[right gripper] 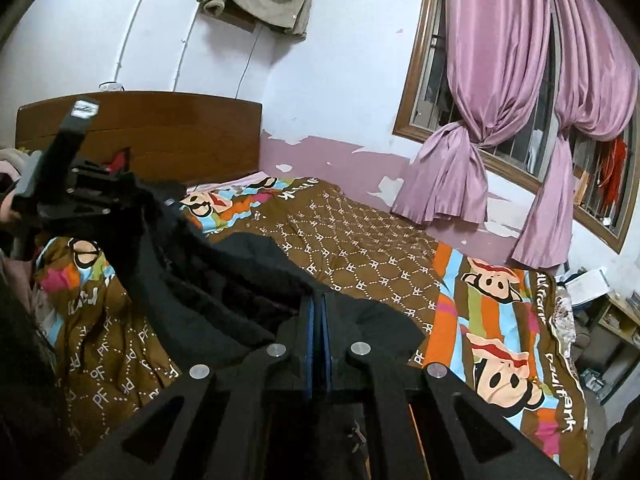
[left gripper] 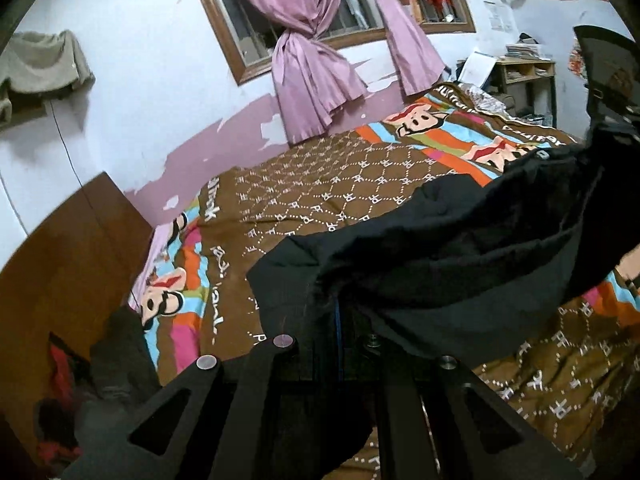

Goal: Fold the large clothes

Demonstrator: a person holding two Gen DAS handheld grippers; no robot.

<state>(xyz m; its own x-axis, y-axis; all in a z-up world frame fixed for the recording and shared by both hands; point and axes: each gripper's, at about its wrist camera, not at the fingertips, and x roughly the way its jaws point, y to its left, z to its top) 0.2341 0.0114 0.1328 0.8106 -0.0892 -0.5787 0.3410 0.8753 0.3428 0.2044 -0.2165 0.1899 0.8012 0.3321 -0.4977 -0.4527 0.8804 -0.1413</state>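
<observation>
Left wrist: left fingers (left gripper: 340, 320) clenched, buried under black garment (left gripper: 440, 248) | right fingers (right gripper: 318, 320) pinching its edge

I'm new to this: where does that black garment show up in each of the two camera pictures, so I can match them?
Left wrist view: the black garment hangs across the centre and right, above the patterned bedspread.
Right wrist view: the black garment stretches from the left edge to bottom centre, pinched by the right gripper.
Shared landmark: the pink knotted curtain at the window.
</observation>
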